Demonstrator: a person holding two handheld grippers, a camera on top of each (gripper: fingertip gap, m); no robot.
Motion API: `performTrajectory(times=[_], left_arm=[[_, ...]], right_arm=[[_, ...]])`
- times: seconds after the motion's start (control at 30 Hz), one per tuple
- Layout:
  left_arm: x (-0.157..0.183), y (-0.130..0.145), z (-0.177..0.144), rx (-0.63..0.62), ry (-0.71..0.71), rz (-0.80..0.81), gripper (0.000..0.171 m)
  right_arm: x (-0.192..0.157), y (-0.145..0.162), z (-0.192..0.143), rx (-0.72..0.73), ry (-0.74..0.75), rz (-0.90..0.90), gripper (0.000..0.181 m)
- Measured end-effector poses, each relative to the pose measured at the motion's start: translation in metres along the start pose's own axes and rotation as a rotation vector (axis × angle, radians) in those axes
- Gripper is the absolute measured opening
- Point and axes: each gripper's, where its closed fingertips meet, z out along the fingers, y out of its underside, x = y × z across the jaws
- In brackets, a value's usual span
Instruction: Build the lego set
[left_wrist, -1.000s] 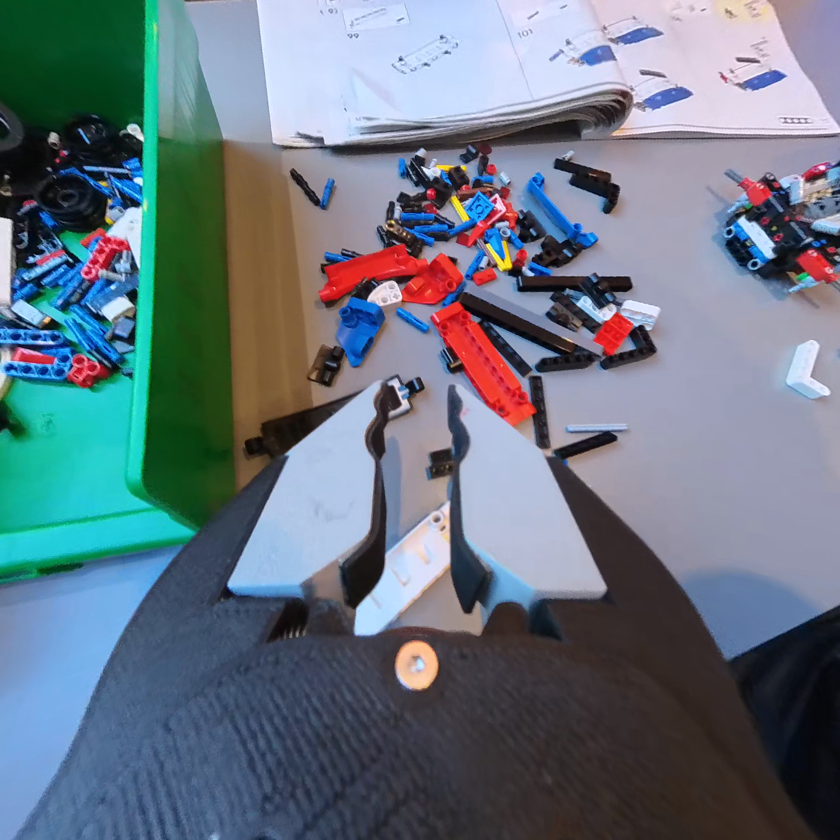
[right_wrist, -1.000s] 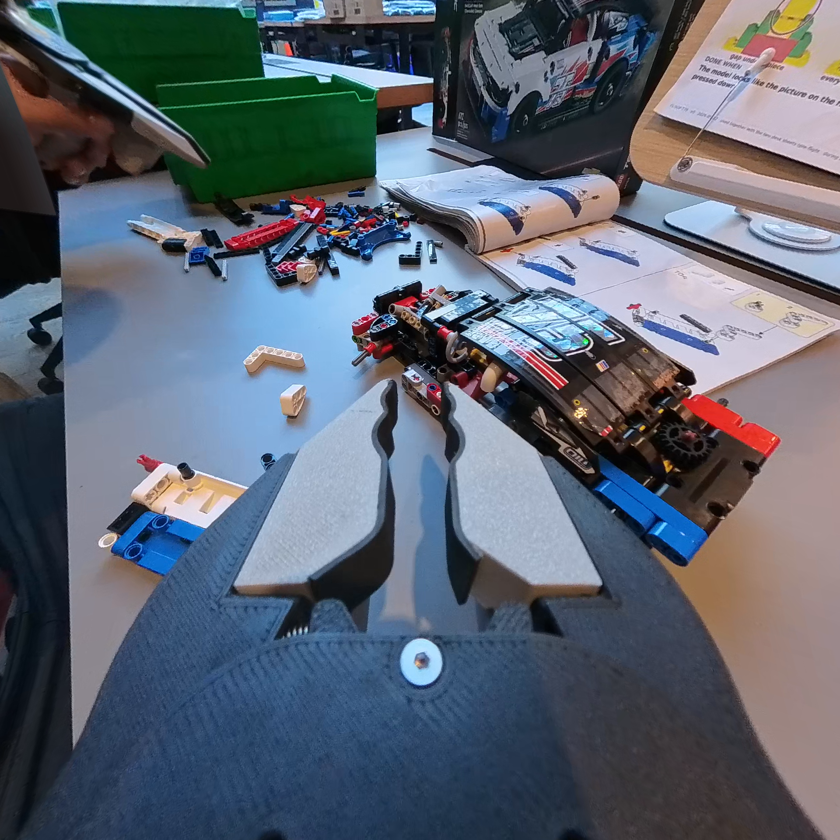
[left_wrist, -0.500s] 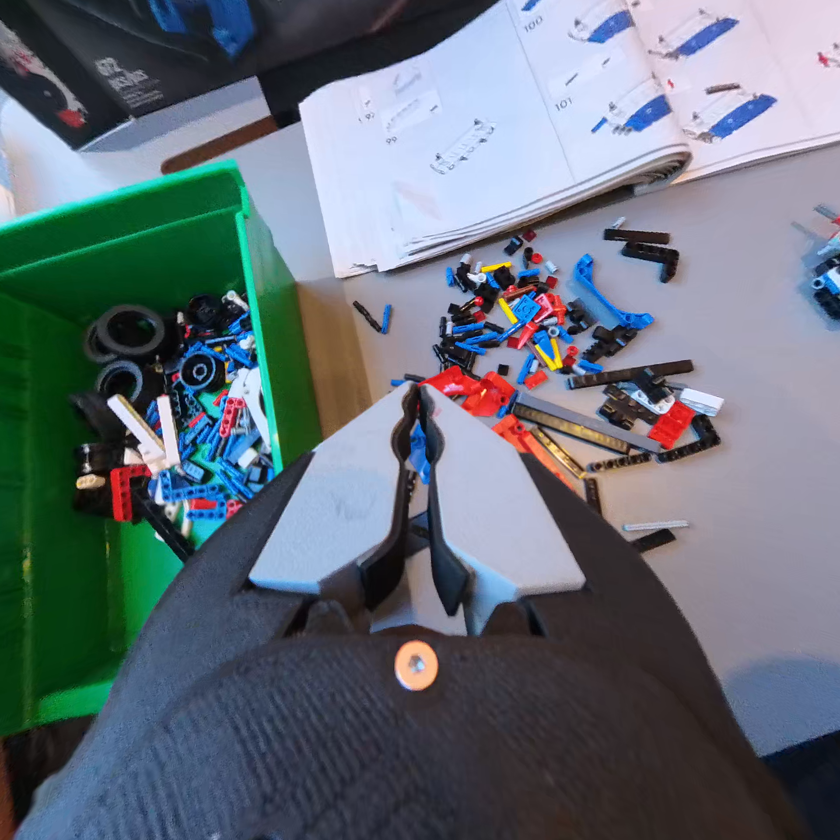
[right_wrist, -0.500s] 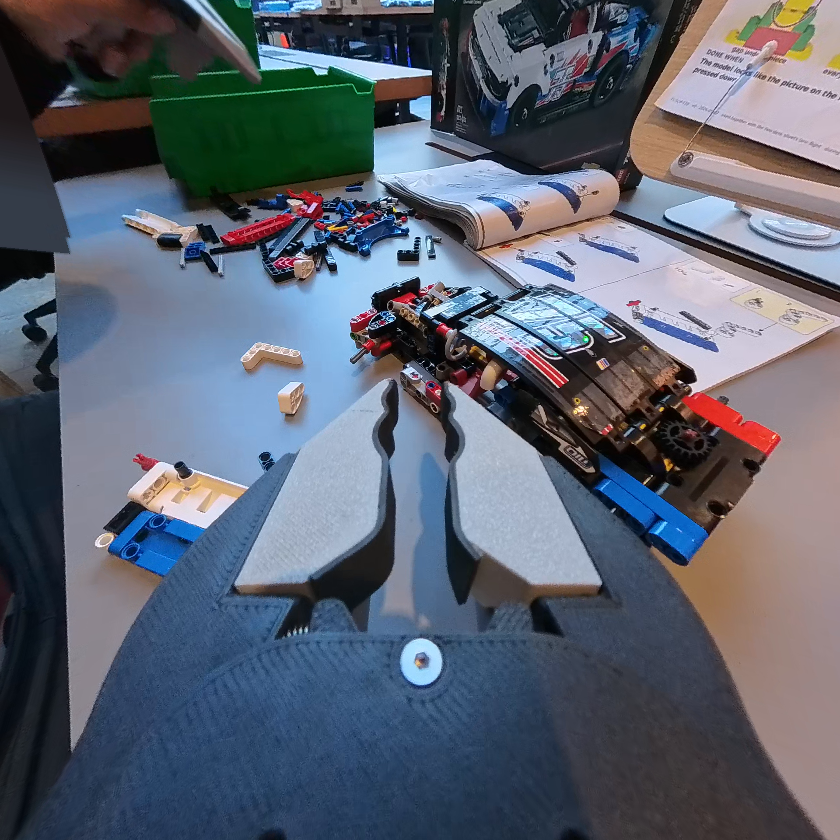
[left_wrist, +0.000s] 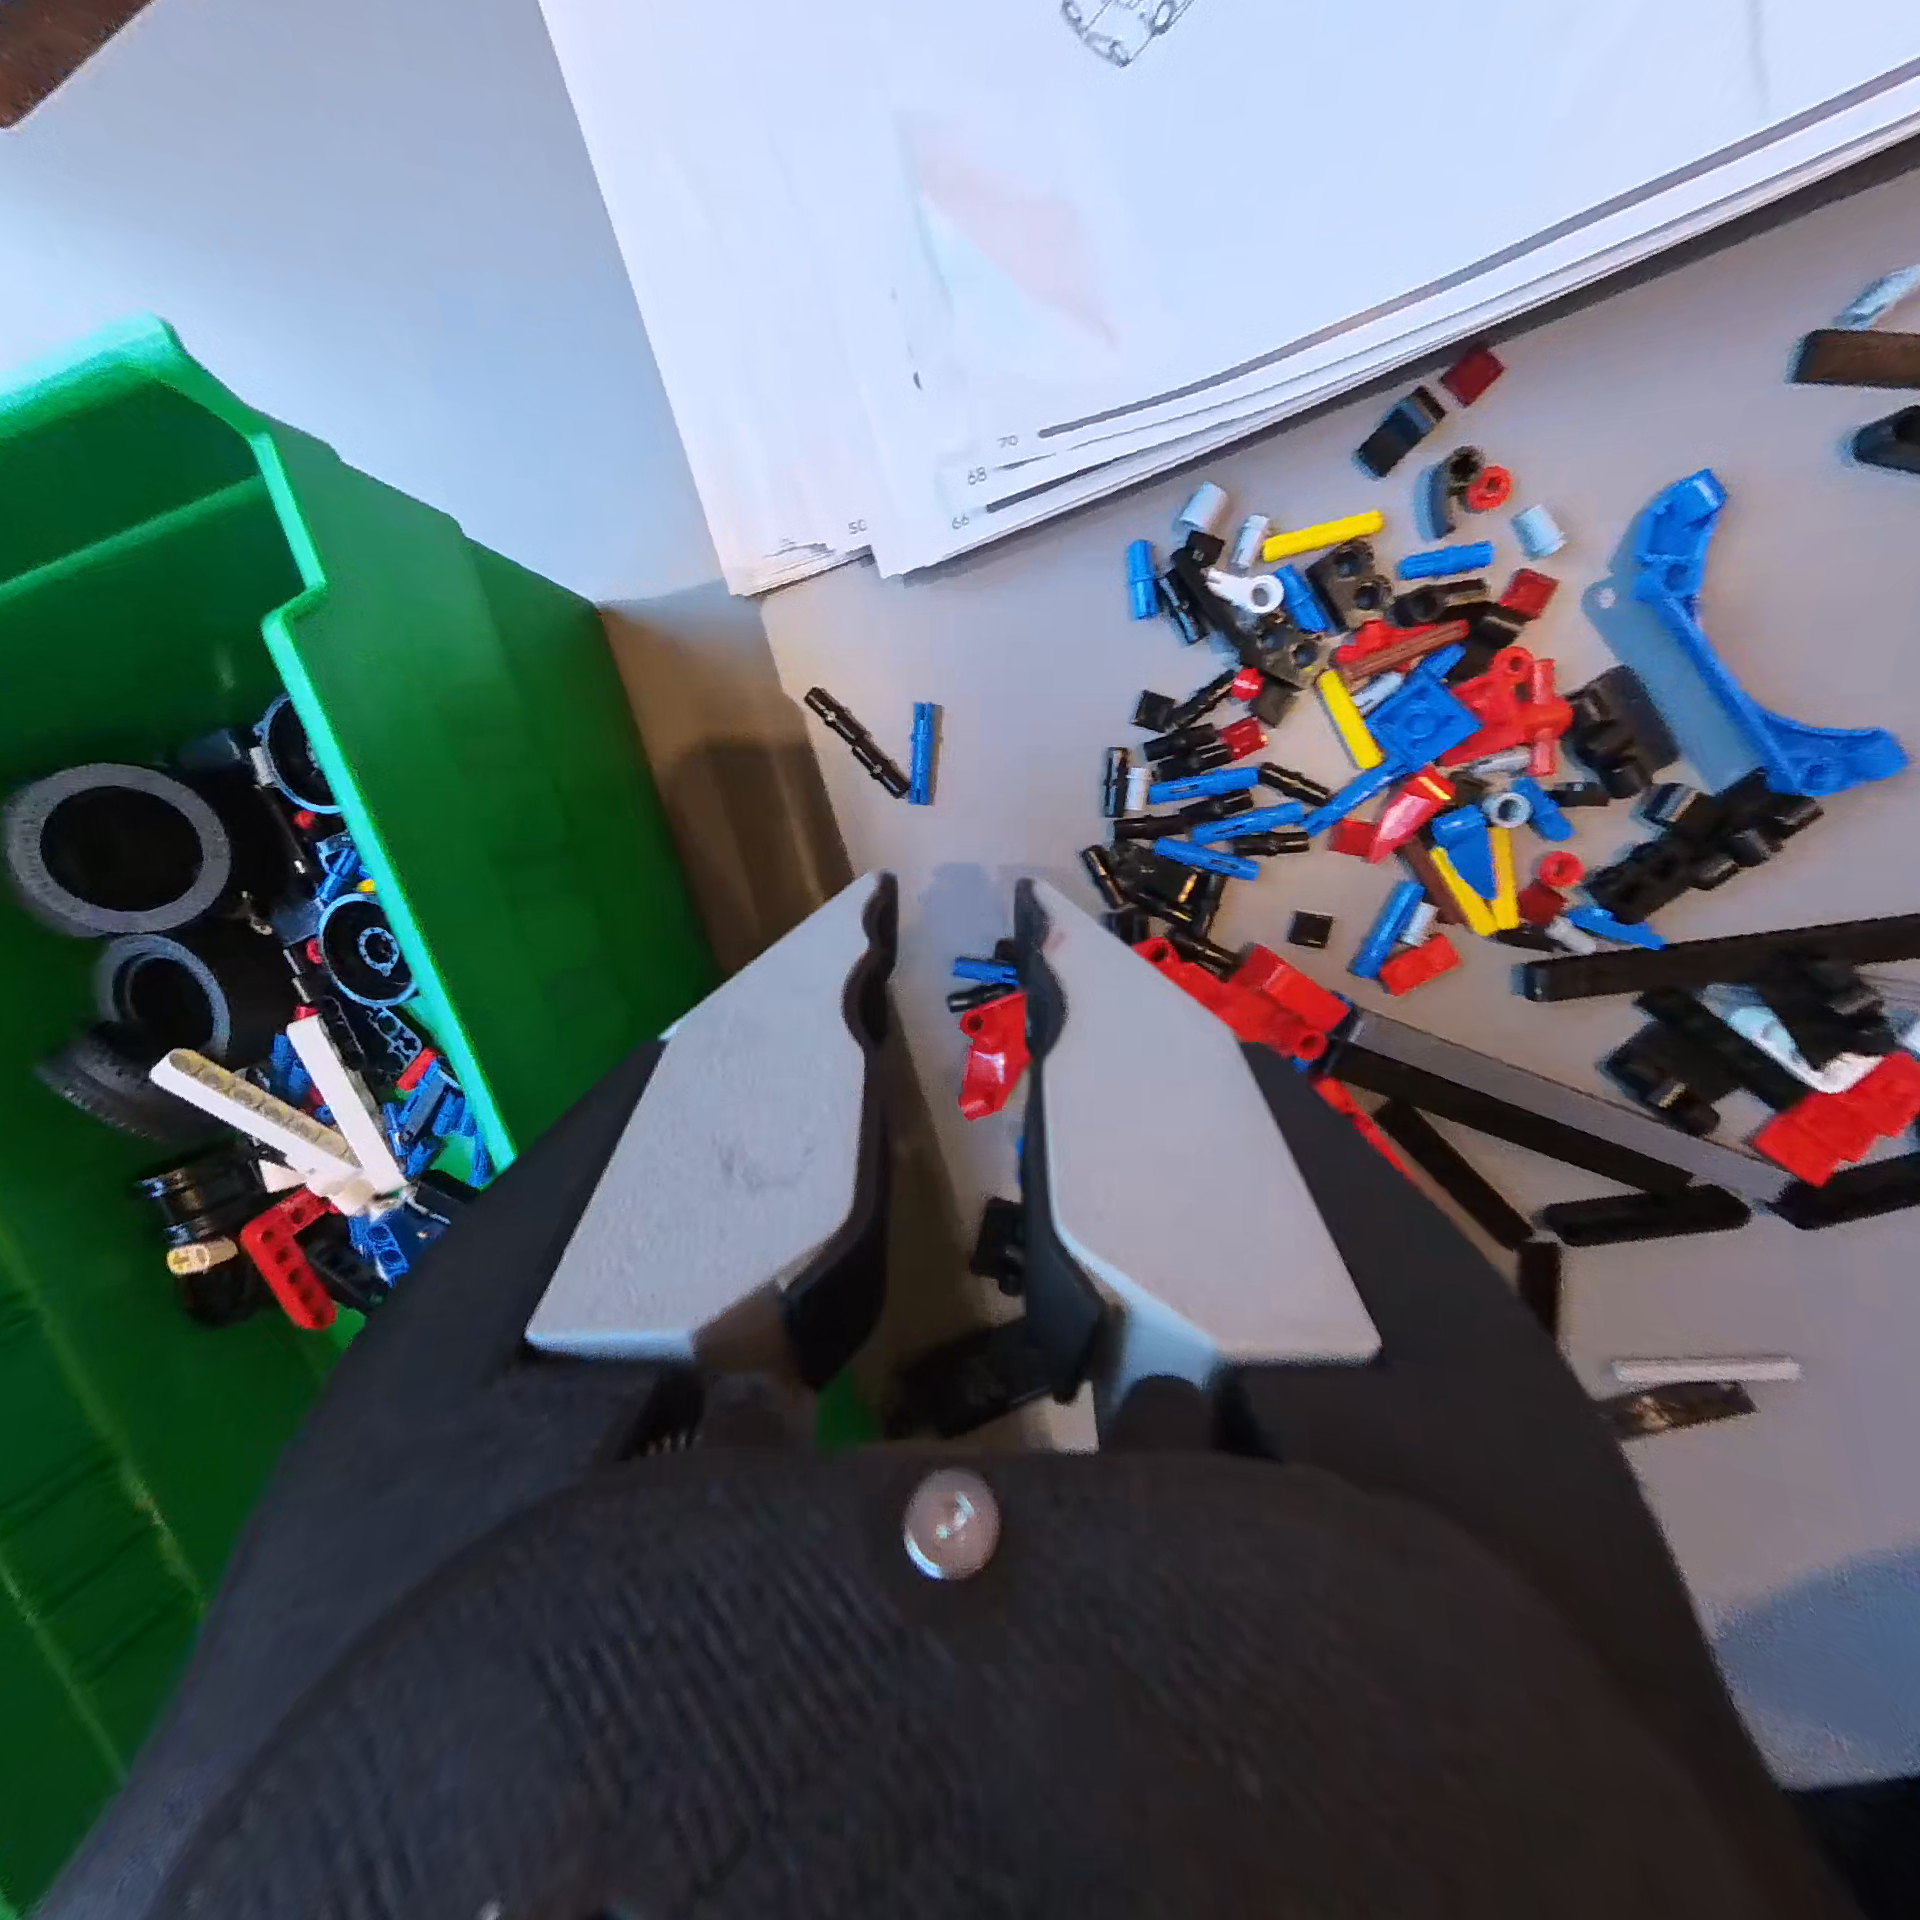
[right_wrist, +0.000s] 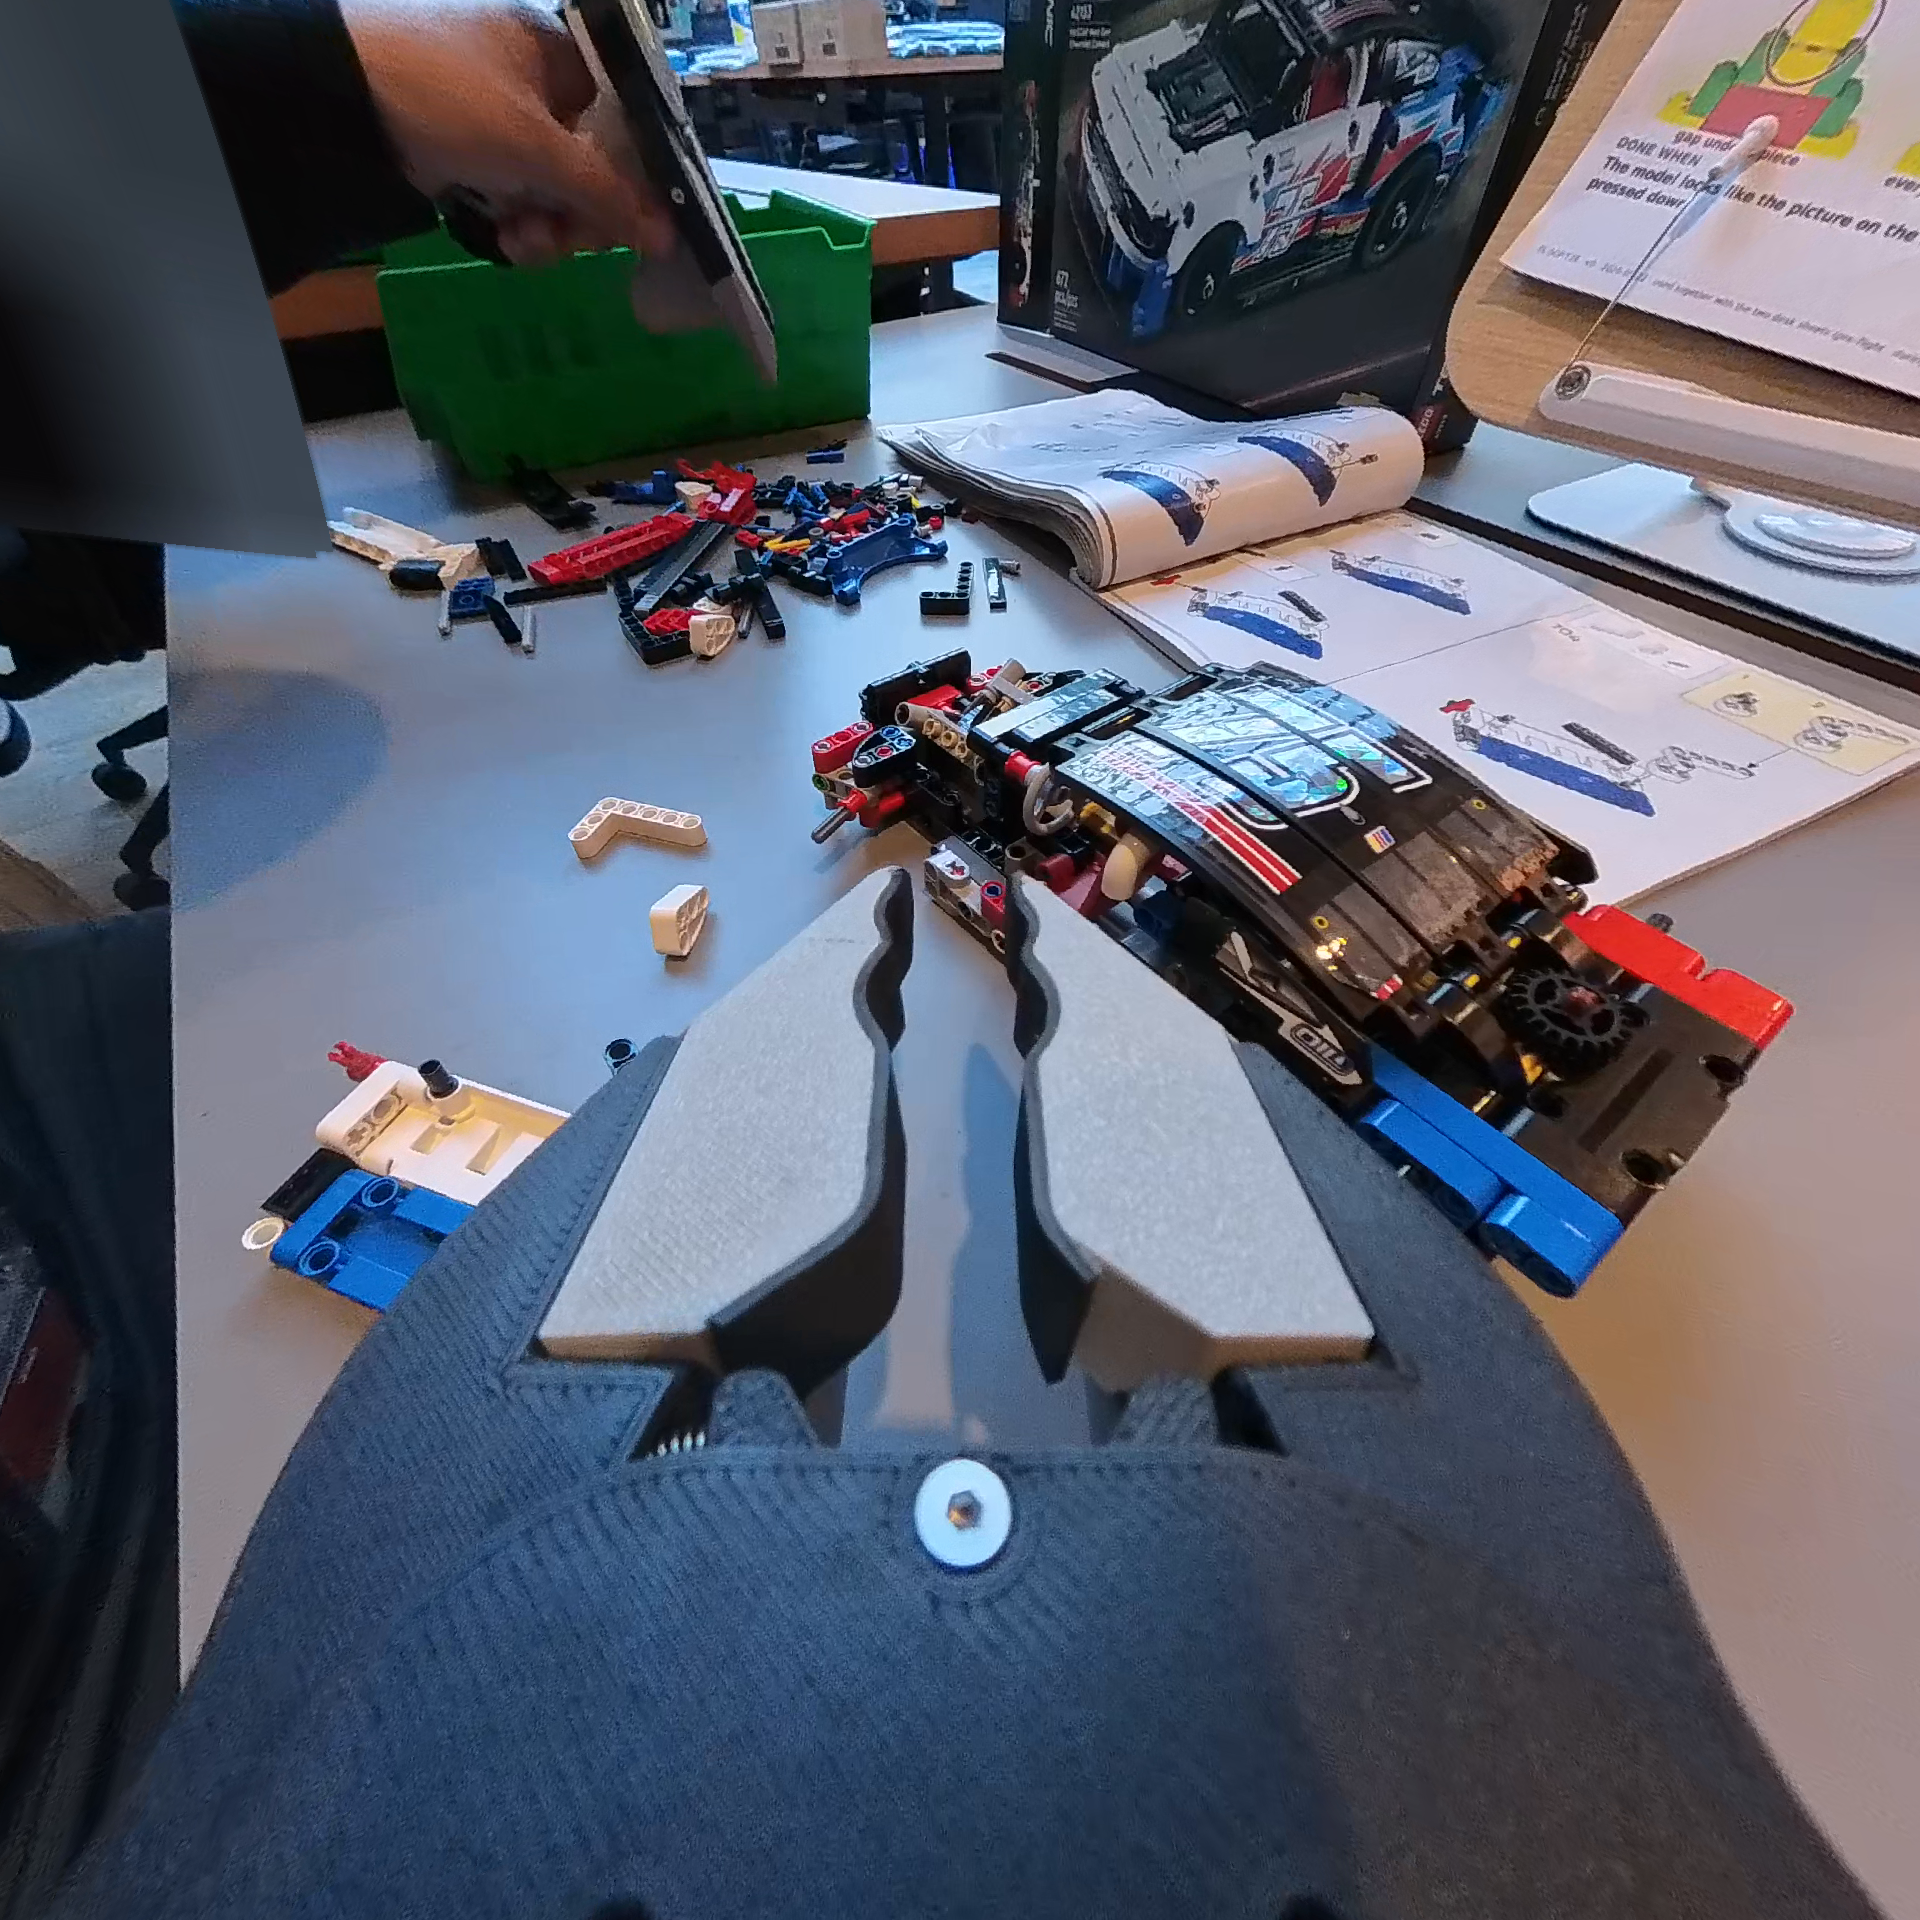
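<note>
The half-built lego car (right_wrist: 1288, 894) sits on the grey tabletop (right_wrist: 468, 935), just right of the empty, narrowly parted right tool (right_wrist: 958, 906). The left tool (left_wrist: 948, 902), parted and empty, hovers over loose bricks (left_wrist: 1455, 790) beside the green bin (left_wrist: 499, 831).

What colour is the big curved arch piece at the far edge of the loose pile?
Blue. The curved arch piece shows best in the left wrist view.
</note>
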Motion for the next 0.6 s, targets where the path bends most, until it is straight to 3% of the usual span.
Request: performTrajectory(times=[0.27,0.6], left_arm=[[-0.007,-0.024,0.024,-0.013,0.017,-0.074,0.007],[-0.029,-0.022,0.049,-0.09,-0.037,-0.219,0.007]], right_arm=[[-0.001,-0.001,-0.001,0.008,-0.008,-0.001,0.013],[-0.003,-0.003,-0.002,0.02,-0.013,-0.013,0.012]])
